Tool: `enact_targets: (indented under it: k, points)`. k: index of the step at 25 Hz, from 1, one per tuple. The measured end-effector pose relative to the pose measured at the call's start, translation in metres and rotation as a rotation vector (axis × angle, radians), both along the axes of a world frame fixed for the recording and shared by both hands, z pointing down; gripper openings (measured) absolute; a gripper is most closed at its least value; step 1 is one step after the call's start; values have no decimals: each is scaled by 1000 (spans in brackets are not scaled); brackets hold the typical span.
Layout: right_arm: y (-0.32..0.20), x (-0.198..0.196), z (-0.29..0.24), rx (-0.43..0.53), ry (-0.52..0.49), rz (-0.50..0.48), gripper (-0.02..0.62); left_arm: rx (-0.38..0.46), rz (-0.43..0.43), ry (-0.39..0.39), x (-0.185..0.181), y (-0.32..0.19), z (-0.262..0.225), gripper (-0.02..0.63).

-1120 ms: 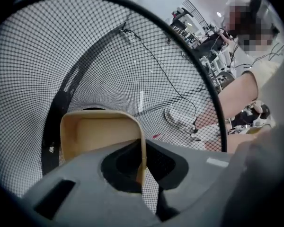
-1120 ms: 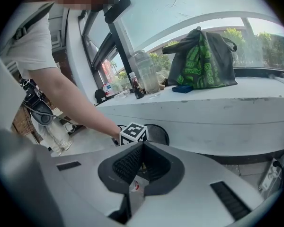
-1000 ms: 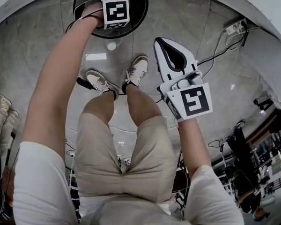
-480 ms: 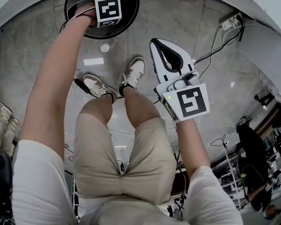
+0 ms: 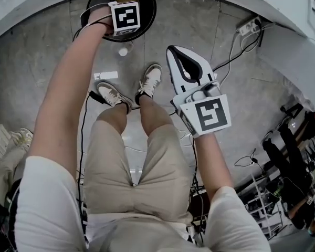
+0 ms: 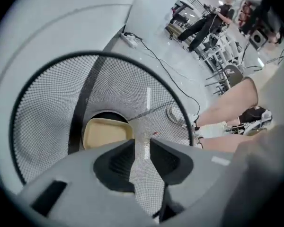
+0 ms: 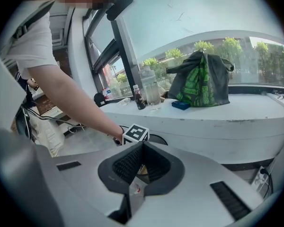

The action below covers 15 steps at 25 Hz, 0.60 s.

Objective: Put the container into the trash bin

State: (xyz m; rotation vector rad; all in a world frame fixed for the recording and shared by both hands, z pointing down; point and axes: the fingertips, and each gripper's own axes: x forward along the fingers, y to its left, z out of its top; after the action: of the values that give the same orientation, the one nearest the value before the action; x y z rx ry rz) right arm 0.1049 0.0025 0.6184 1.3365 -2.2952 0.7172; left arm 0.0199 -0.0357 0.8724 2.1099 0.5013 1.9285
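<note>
Left gripper view | step: release looks done | container (image 6: 106, 132) lies in the bottom of the far-left trash bin (image 6: 38, 108) | my left gripper (image 6: 142, 140): jaws parted, empty | right gripper (image 7: 141, 148): jaws closed, empty | next: lift left clear of rim

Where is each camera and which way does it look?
Head view: on the person's head, looking down at arms, legs, shoes, bin.
Left gripper view: on the left gripper, looking into the bin at the container; open jaws show.
Right gripper view: on the right gripper, looking across at the counter; shut jaws, left arm show.
Shared by the first two: the bin.
</note>
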Motion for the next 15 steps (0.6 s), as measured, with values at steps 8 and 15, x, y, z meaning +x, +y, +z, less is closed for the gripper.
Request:
enact_targets:
  k: [8, 15]
  points:
    - [-12, -16, -89, 44, 16, -29, 2, 22, -108, 10, -18, 2, -98, 49]
    - [-11, -46, -153, 76, -11, -76, 2, 47, -288, 187, -7, 18, -183, 23]
